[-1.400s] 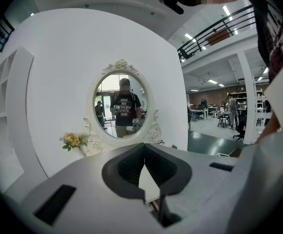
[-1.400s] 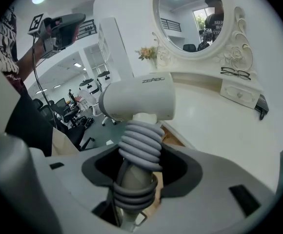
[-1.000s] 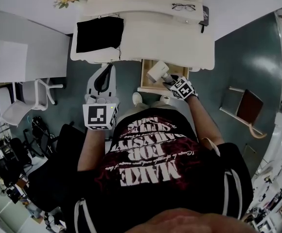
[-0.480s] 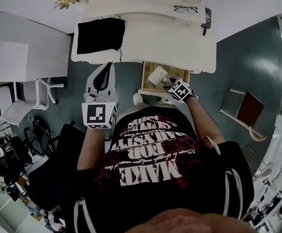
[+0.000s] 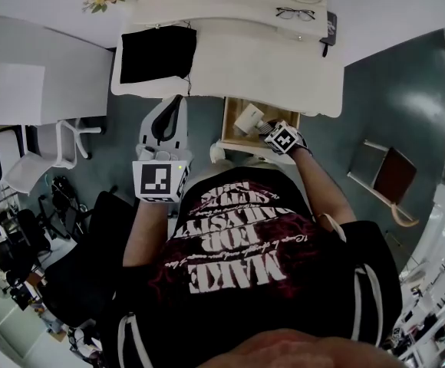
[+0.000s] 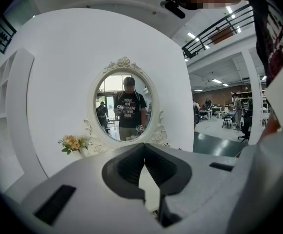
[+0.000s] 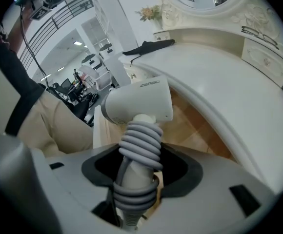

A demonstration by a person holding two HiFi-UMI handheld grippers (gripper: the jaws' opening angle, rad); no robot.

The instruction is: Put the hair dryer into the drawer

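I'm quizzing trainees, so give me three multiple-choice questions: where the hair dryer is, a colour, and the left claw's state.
1. Where is the hair dryer? A on the tabletop; B over the open drawer, in the right claw; C on the floor.
2. What colour is the cord coiled on it? A grey; B red; C green.
3. The left claw is: A shut, empty; B holding glasses; C wide open.
Answers: B, it hangs above the drawer; A, the right gripper view shows grey coils; A, its jaws meet on nothing.
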